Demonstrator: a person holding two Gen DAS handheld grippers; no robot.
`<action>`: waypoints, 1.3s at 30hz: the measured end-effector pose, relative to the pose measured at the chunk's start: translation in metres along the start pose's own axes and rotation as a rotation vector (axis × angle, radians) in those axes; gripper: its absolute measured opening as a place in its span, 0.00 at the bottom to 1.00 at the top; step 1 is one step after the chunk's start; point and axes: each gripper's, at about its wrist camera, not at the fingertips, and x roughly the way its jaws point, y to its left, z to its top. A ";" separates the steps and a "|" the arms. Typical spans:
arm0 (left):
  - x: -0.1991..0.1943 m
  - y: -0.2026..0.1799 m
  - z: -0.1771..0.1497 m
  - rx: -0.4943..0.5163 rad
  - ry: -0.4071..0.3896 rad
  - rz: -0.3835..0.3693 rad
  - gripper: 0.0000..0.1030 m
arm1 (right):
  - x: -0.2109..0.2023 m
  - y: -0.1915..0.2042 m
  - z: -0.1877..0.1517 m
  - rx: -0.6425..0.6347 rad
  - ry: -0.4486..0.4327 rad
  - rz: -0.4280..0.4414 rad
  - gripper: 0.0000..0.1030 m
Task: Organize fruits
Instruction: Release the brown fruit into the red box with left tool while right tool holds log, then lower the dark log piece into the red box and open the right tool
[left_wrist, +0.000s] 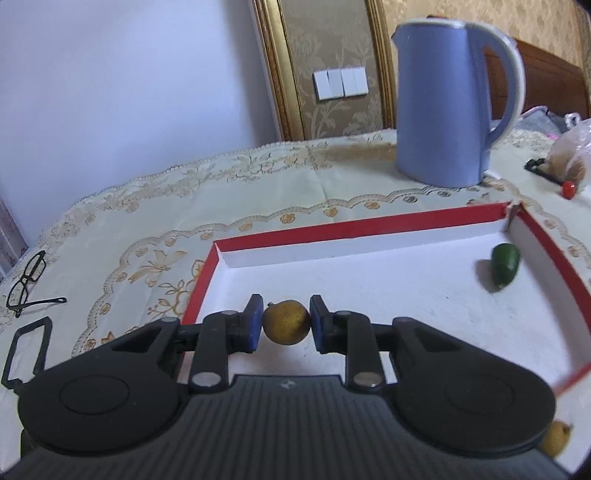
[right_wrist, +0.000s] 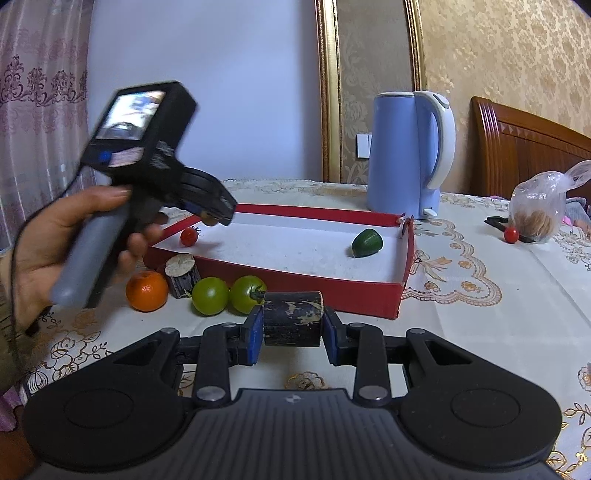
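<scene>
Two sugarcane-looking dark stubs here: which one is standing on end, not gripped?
The stub beside the orange, against the red box front wall, stands upright with its pale cut face up. The other stub lies sideways, clamped in the right gripper.

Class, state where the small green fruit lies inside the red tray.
The green fruit lies on the red tray's white floor near its far right corner, below the blue kettle.

Plain pale wall (right_wrist: 207, 92) stands left of a gilt frame (right_wrist: 327, 92) enclosing patterned beige wallpaper (right_wrist: 373, 48). White switch panel (left_wrist: 340, 83) sits inside the frame. Patterned curtain (right_wrist: 40, 92) far left; carved wooden headboard (right_wrist: 524, 147) right of the frame.
</scene>
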 end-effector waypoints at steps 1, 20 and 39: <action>0.005 -0.001 0.002 -0.003 0.008 0.000 0.24 | 0.000 0.000 0.000 0.000 0.000 0.000 0.31; 0.007 -0.004 0.009 -0.023 -0.003 0.035 0.47 | -0.004 -0.002 -0.001 0.006 -0.008 0.000 0.31; -0.056 0.039 -0.042 -0.156 -0.063 0.086 0.82 | 0.006 0.012 0.016 -0.052 -0.014 0.005 0.31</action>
